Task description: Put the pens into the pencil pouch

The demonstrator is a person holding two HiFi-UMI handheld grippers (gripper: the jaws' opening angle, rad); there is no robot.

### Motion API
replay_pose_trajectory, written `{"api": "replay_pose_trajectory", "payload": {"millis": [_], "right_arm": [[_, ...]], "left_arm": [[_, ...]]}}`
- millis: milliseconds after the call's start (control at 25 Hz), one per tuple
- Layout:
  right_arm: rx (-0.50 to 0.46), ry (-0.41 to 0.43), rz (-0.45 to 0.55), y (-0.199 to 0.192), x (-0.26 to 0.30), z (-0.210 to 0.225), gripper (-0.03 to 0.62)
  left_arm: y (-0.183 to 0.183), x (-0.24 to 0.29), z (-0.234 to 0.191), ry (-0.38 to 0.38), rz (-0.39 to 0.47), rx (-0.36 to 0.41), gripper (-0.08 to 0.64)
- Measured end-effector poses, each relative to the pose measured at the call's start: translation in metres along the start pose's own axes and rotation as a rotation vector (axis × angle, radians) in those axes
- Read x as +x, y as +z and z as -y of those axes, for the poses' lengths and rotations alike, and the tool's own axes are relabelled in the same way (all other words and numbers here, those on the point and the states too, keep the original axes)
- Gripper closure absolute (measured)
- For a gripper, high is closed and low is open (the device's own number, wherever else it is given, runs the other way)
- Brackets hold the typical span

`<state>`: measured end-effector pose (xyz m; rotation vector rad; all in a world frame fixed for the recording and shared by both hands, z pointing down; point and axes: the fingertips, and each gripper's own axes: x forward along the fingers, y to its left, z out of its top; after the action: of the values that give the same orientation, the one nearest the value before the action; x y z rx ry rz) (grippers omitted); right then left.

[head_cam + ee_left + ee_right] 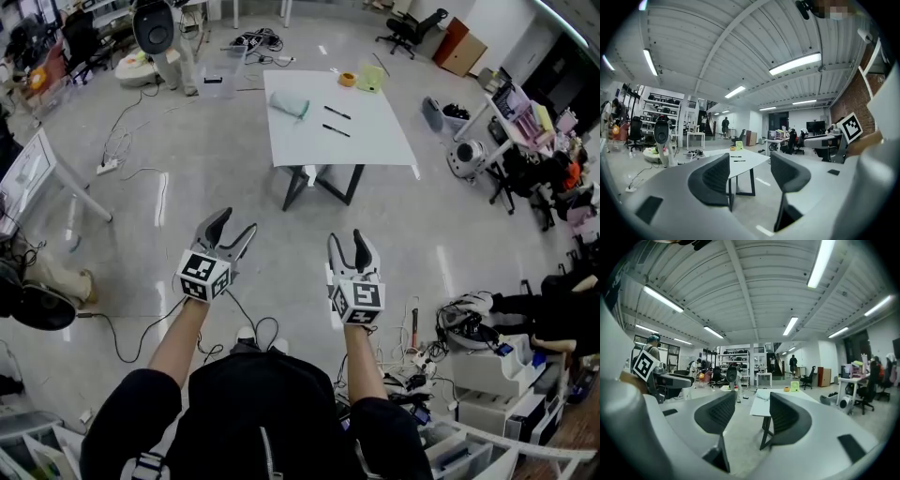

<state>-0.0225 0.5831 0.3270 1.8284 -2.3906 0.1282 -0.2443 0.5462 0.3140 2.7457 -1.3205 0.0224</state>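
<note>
Two black pens (pixel 337 112) (pixel 336 130) lie on a white table (pixel 375 141) far ahead of me. Beside them to the left lies a pale teal pencil pouch (pixel 291 104). My left gripper (pixel 231 231) and right gripper (pixel 352 247) hang over the floor, well short of the table. Both are open with nothing between the jaws. The left gripper view looks between the open left gripper (pixel 750 176) at the table (pixel 750 165) and both pens (pixel 736 156) (pixel 739 161). Past the open right gripper (pixel 752 416) the right gripper view shows the table (pixel 759 409) and the pouch (pixel 765 397).
A yellow tape roll (pixel 348 80) and a yellow-green box (pixel 369 79) sit at the table's far edge. Cables (pixel 131 141) trail over the floor on the left. Desks and chairs (pixel 525 141) crowd the right, bins and gear (pixel 478 375) the near right. A person (pixel 725 126) stands far off.
</note>
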Motion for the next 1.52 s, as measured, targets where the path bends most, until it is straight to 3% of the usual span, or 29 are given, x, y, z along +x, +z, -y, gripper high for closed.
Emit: {"api": "replay_pose_trajectory", "payload": {"millis": [640, 1120, 1520], "right_arm": [[0.022, 0.022, -0.013, -0.016, -0.021, 0.035, 0.305], [0.021, 0.039, -0.031, -0.019, 0.034, 0.055, 0.296], [0.023, 0.002, -0.059, -0.008, 0.135, 0.097, 0.296]], "left_arm": [[-0.013, 0.015, 0.047, 0.012, -0.019, 0.026, 0.285], [-0.021, 0.063, 0.02, 0.021, -0.03, 0.015, 0.285], [-0.023, 0.169, -0.034, -0.035, -0.048, 0.004, 0.285]]}}
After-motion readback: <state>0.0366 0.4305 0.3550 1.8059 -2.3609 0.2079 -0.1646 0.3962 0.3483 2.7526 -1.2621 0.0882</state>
